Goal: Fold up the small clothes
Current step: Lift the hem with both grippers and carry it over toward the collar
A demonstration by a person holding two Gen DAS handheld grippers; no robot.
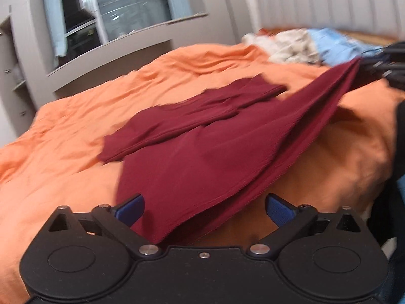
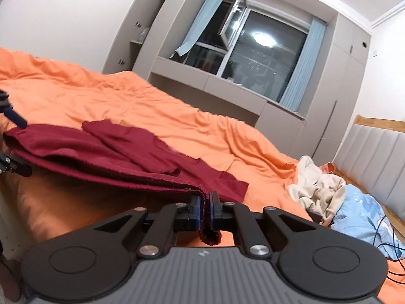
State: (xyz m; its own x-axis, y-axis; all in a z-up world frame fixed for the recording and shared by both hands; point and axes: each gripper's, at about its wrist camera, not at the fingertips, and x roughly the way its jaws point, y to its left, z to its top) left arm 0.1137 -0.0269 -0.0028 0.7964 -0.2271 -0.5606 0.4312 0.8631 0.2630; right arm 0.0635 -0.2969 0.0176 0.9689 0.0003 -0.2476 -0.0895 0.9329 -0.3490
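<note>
Left wrist view: the left tongs (image 1: 203, 211) stand wide apart, blue pads (image 1: 278, 209) clear of the cloth, with the near corner of a maroon garment (image 1: 202, 147) lying between them but not pinched. The garment is spread on the orange bedcover (image 1: 63, 136), one sleeve folded across its body; its far edge rises off the bed toward the right tongs (image 1: 384, 68), blurred at the frame edge. A heap of cream and light blue clothes (image 1: 303, 43) sits near the headboard (image 1: 329, 2).

Right wrist view: the right tongs (image 2: 205, 211) are clamped on the garment's (image 2: 101, 152) doubled hem, a tag of cloth hanging below the pads. The fabric sags between both ends, so it looks light, limp and a little stretchy. It should fold best when taken by corners or hem, both layers together, and kept taut.
</note>
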